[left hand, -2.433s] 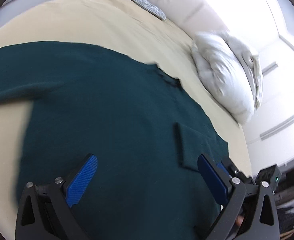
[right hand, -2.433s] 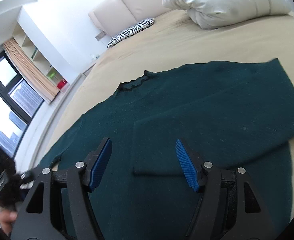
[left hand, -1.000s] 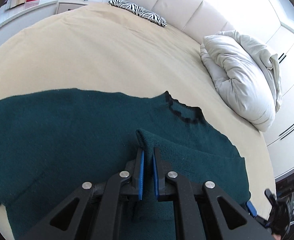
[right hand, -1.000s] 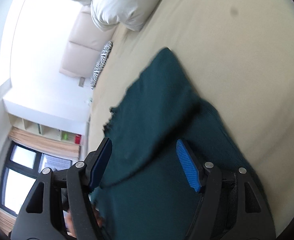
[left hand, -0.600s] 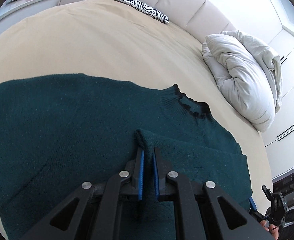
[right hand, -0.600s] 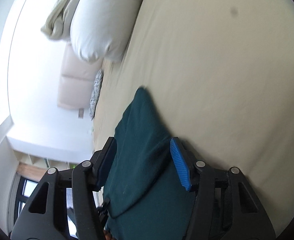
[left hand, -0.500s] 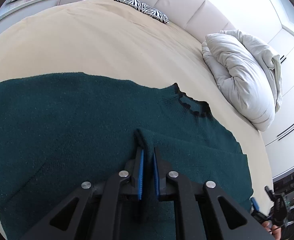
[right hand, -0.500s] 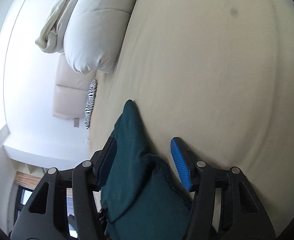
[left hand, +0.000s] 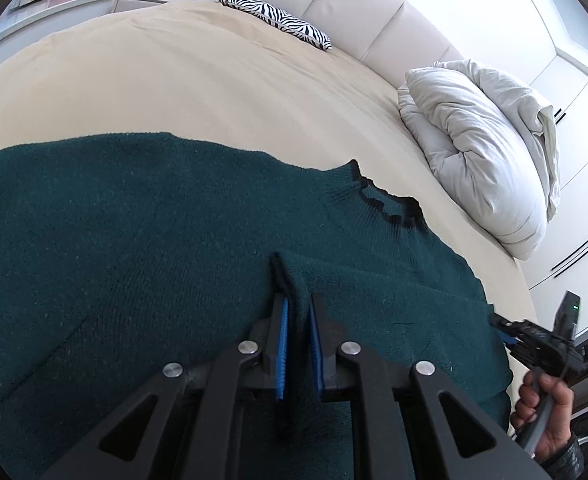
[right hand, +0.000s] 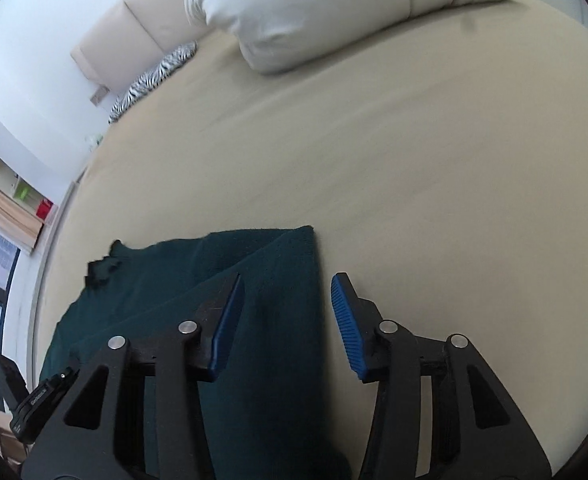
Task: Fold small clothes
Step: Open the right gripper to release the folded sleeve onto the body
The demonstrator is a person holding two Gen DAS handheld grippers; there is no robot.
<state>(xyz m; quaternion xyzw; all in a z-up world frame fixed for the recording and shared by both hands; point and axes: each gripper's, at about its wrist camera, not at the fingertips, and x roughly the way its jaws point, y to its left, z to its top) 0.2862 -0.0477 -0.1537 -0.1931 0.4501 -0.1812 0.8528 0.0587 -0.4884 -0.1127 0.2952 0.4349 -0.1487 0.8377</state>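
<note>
In the left wrist view, the left gripper (left hand: 298, 312) is clamped on a raised pleat of the dark green sweater (left hand: 141, 248), which lies spread on the beige bed (left hand: 197, 84), collar toward the far right near the white duvet (left hand: 478, 160). In the right wrist view, the right gripper (right hand: 285, 312) stands with jaws apart over the sweater's right folded edge (right hand: 294, 280), holding nothing. The knit looks soft, limp and stretchy; pinching doubled edges or seams should carry it best.
</note>
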